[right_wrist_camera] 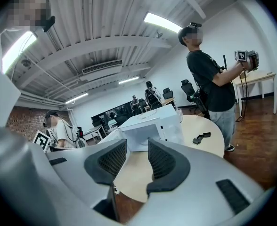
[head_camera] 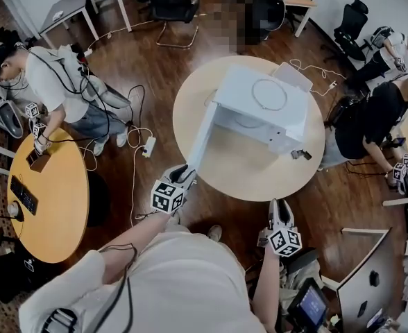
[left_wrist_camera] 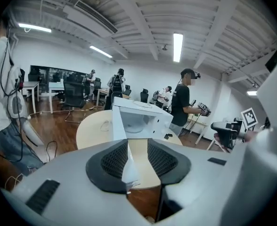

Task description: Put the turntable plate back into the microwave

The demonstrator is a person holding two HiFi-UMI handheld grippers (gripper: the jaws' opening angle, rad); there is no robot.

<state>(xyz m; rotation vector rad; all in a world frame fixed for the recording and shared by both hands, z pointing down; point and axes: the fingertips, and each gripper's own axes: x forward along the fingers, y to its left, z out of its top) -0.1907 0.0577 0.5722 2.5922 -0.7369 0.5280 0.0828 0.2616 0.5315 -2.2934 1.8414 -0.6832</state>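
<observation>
Atop the microwave, near the middle of the round table, lies the turntable plate. It is a clear disc, and only the head view gives me its whole outline. The door stands open toward seven o'clock and ends at my left gripper. That gripper's own view adds what the head view can't: its jaws are apart with the door's thin edge between them. The edge lies against the nine o'clock pad, with a gap to the other. My right gripper hangs just off the table's five o'clock rim. Its view shows the jaws spread with nothing between them and the open cavity at twelve o'clock.
</observation>
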